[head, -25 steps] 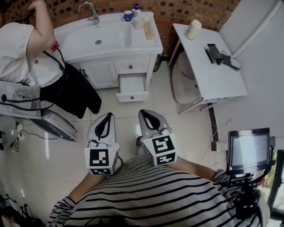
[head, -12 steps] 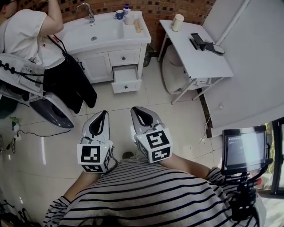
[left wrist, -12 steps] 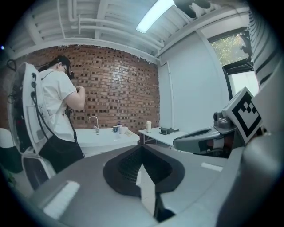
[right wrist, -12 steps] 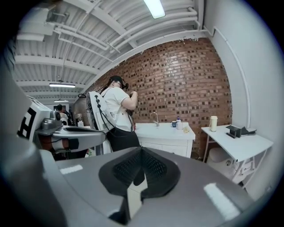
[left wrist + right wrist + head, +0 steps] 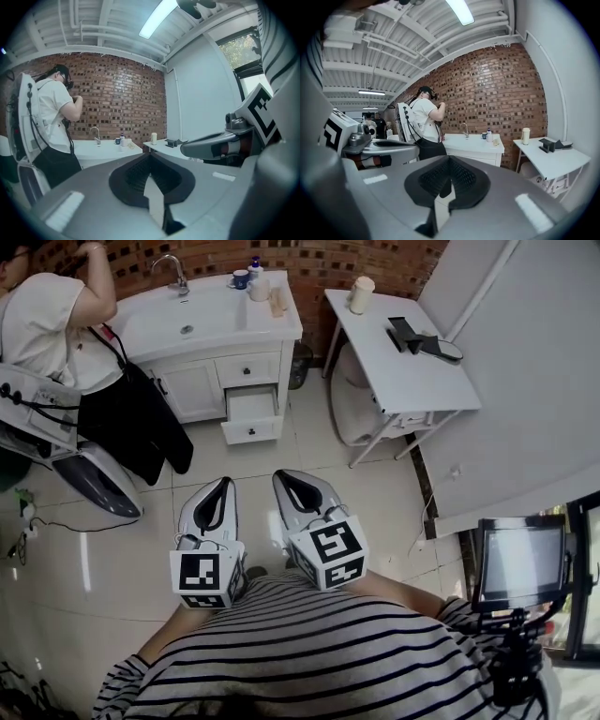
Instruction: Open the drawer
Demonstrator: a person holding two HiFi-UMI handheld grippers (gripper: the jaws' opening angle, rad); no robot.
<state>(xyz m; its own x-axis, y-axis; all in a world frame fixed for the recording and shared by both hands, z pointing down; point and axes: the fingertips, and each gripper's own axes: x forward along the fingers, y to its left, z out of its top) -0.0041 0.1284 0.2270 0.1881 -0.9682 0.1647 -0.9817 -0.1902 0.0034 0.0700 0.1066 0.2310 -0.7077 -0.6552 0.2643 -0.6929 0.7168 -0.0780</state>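
Task seemingly done: vanity drawer (image 5: 251, 426) already pulled out, well apart from left tool (image 5: 225, 486) and right tool (image 5: 284, 478), both closed, empty. Next: nothing but resting.

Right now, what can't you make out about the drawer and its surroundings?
- Open drawer: inside too small in head view; hidden behind the left gripper and right gripper in their own views.
- Vanity left side: covered by the person, head view.
- Screen: display blurred, head view.

The shirt (image 5: 319, 652) had black and white stripes; the left gripper (image 5: 224, 485) and right gripper (image 5: 283, 477) were grey, with marker cubes (image 5: 206, 577).
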